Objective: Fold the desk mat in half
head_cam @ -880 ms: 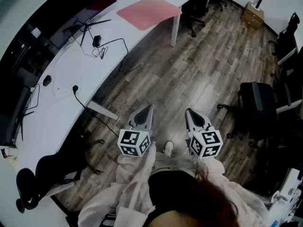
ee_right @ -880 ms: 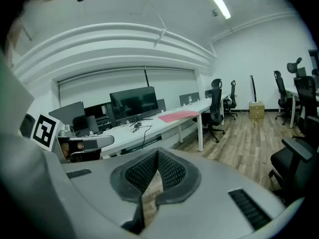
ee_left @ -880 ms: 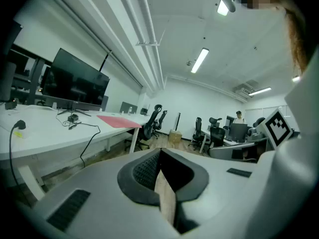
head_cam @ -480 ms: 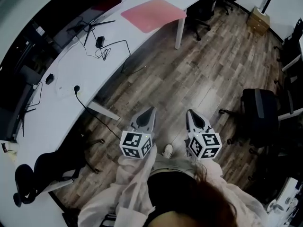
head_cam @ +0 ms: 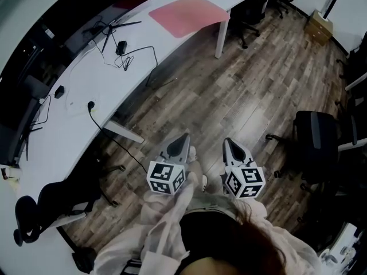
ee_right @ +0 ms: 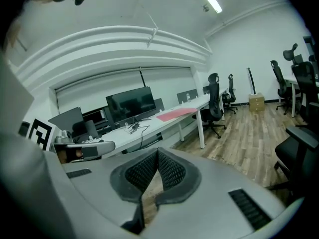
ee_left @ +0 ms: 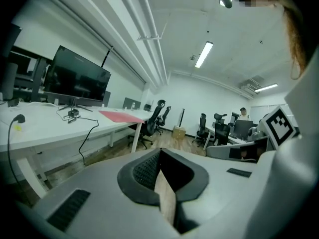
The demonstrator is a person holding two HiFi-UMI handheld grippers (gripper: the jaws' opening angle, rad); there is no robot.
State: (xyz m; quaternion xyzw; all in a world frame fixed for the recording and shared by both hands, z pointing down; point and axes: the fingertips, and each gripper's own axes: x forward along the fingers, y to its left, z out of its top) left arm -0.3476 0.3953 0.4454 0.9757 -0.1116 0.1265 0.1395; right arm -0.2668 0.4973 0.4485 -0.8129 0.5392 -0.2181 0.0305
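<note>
The desk mat (head_cam: 186,14) is a flat pink sheet lying at the far end of a long curved white desk (head_cam: 74,119). It also shows as a thin pink strip in the left gripper view, desk mat (ee_left: 121,116), and in the right gripper view, desk mat (ee_right: 175,114). My left gripper (head_cam: 183,137) and right gripper (head_cam: 227,141) hang side by side over the wooden floor, close to the person's body and far from the mat. Both are shut with nothing held: left gripper (ee_left: 160,150), right gripper (ee_right: 158,150).
Black cables and a power adapter (head_cam: 121,48) lie on the desk, with monitors (ee_left: 76,81) behind. A black office chair (head_cam: 314,137) stands at the right, another chair (head_cam: 49,205) at the lower left, more chairs (head_cam: 252,7) beyond the mat, and a cardboard box (head_cam: 320,22).
The view has drifted slightly, so the desk and mat sit a little more to the right. Both grippers stay shut and level. A shoe now shows between them.
</note>
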